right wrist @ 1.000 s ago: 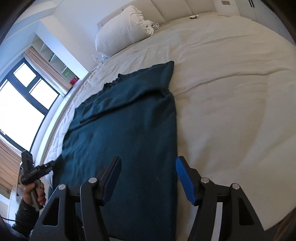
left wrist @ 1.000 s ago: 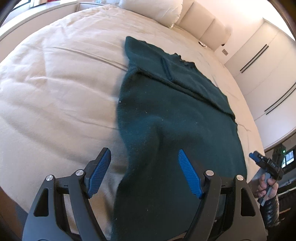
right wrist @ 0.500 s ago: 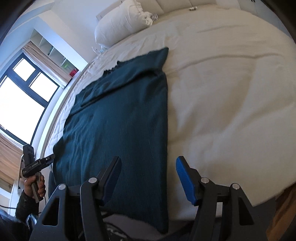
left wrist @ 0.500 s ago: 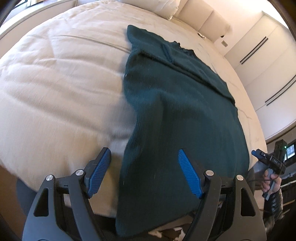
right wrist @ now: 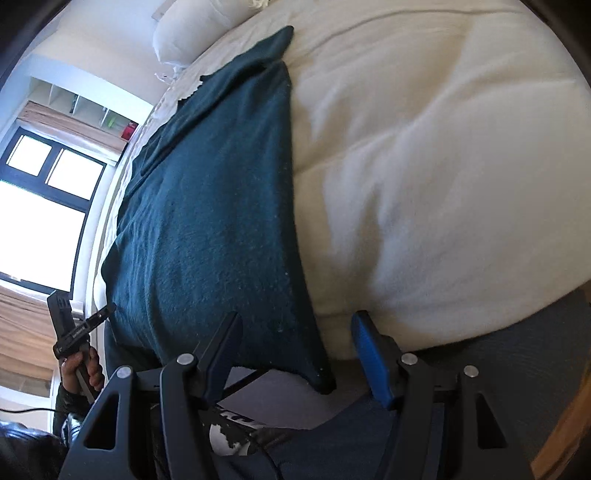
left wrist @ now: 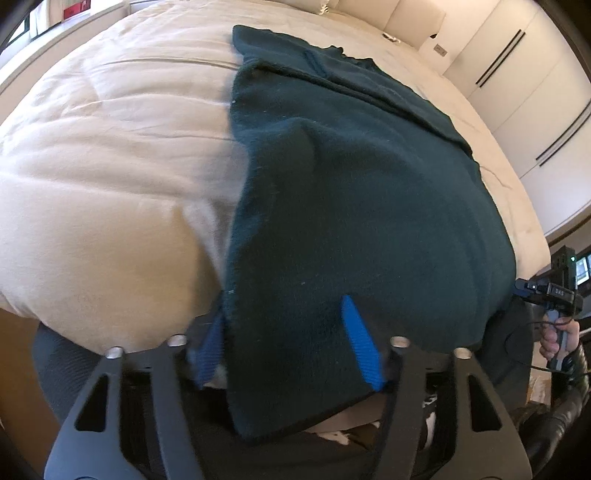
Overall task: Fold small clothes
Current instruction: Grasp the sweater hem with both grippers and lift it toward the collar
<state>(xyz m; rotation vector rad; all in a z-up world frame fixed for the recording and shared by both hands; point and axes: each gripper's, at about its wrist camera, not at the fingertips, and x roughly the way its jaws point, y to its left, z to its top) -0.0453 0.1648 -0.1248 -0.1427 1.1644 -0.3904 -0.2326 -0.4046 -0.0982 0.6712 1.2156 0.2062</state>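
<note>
Both wrist views look steeply down, close, sharing the sweater point(left wrist: 362, 206).

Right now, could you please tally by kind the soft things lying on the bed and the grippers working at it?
Dark green knitted garment: 1
White puffy pillow: 1
Black two-finger grippers with blue pads, left gripper and right gripper: 2
Total: 4

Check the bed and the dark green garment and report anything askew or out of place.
The dark green garment is not fully on the bed: its near hem hangs over the mattress edge, and one corner droops to a point. No damage or spills show.
</note>
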